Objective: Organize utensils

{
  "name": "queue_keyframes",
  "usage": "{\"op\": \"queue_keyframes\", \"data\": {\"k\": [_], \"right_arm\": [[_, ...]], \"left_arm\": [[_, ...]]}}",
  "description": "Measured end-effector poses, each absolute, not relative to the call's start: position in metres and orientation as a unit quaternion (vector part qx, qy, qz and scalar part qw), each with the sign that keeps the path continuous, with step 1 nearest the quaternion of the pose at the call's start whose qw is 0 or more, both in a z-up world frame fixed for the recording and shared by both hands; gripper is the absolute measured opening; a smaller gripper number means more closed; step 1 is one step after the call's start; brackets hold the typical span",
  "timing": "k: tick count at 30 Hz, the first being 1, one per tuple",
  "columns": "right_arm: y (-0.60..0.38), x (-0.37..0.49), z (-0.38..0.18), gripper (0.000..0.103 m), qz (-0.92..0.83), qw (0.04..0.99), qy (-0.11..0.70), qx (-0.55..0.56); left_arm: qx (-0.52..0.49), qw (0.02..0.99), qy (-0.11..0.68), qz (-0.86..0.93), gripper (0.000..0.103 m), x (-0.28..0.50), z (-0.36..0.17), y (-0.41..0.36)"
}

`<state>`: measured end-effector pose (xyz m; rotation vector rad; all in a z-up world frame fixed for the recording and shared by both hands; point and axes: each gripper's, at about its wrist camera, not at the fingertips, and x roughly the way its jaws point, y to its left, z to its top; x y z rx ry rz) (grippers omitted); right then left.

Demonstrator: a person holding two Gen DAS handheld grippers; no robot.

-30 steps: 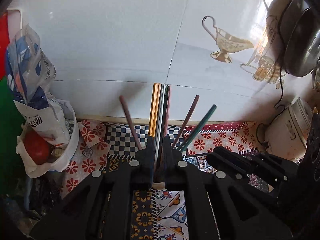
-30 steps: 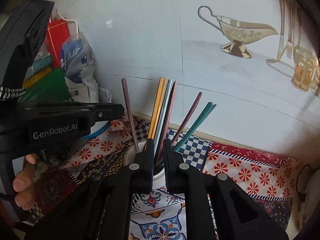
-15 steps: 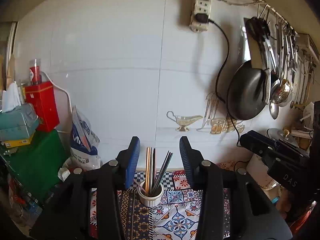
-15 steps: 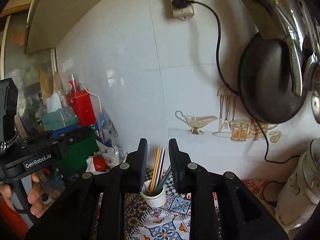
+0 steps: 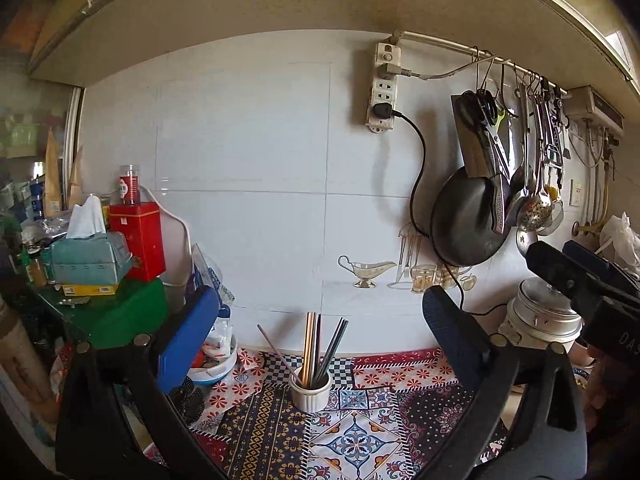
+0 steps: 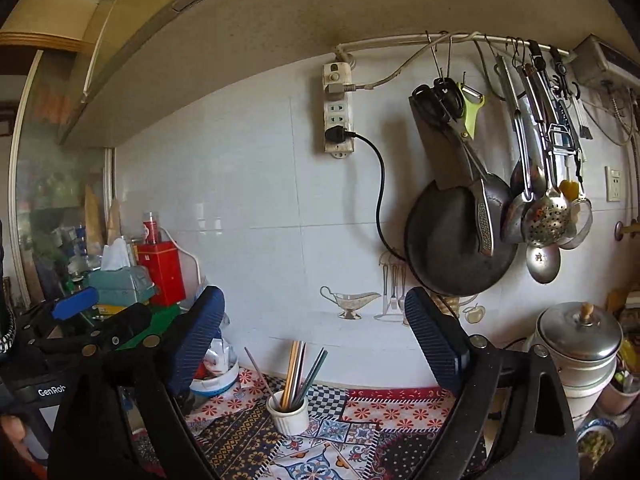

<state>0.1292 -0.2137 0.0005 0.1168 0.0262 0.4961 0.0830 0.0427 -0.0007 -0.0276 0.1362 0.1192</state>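
Both grippers, left gripper [image 5: 320, 334] and right gripper [image 6: 314, 330], have just been opening and I see them spread wide, nothing between the blue pads. My landmark, the small white ribbed ceramic cup [image 5: 311, 393] on the patterned cloth [image 5: 360, 432], holds the coloured metal chopsticks [image 5: 316, 350] upright, well beyond both.

Lower ends of the chopsticks [image 5: 320, 354] are hidden inside the white ribbed cup [image 5: 311, 394]; their exact count cannot be told. The bowl [image 6: 214, 384] behind the right gripper's left finger [image 6: 192, 344] is partly covered. The label on the red tin [image 5: 138, 240] is too small to read. The pot [image 5: 542, 322] is partly blocked by the other gripper. Shelf items at far left are blurred
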Motion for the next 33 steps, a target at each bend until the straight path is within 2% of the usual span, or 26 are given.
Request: {"op": "queue_keyframes", "data": {"k": [2,33], "right_arm": [[-0.217,0.121,-0.001,0.103,0.237,0.970,0.008,0.059],[-0.225,0.096,-0.021,0.103,0.210,0.975,0.053,0.051]], "left_arm": [[-0.017,0.995,0.072,0.063,0.102,0.076,-0.004,0.042],[-0.025,0.992,0.102,0.064,0.102,0.051,-0.024,0.017]]}}
